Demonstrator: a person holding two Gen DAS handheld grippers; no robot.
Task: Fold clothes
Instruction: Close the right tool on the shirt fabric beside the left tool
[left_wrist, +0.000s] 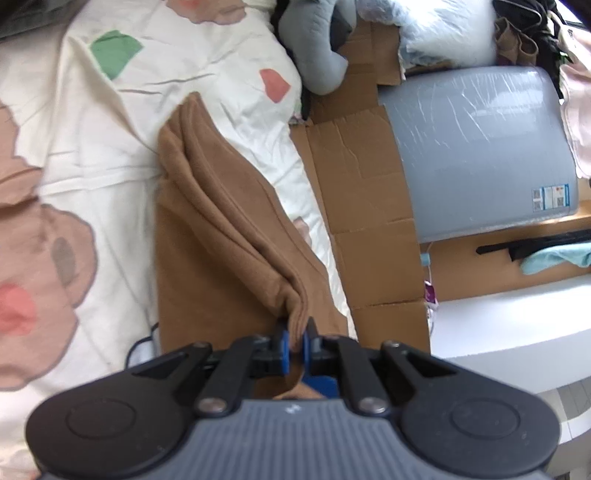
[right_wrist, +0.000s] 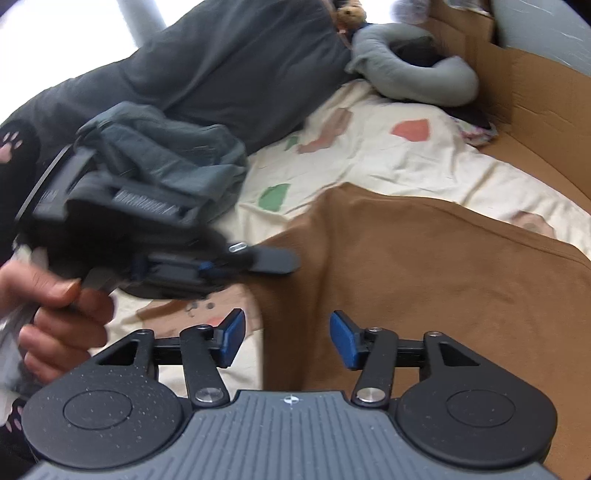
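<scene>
A brown garment (left_wrist: 221, 240) lies folded lengthwise on the patterned bedsheet (left_wrist: 92, 158). My left gripper (left_wrist: 295, 345) is shut on a bunched edge of it near the bed's side, and the cloth rises in folds into the blue pads. In the right wrist view the same brown garment (right_wrist: 424, 277) spreads across the bed. My right gripper (right_wrist: 287, 338) is open just above its near left edge, its pads (right_wrist: 234, 334) touching nothing. The left gripper (right_wrist: 275, 260), held by a hand (right_wrist: 62, 317), reaches that edge from the left.
A grey-green garment heap (right_wrist: 166, 155) and a dark grey blanket (right_wrist: 229, 66) lie at the back left of the bed. A grey neck pillow (right_wrist: 413, 70) rests by the cardboard (left_wrist: 362, 177). A plastic-wrapped grey mattress (left_wrist: 480, 147) and a white desk (left_wrist: 517, 325) stand beside the bed.
</scene>
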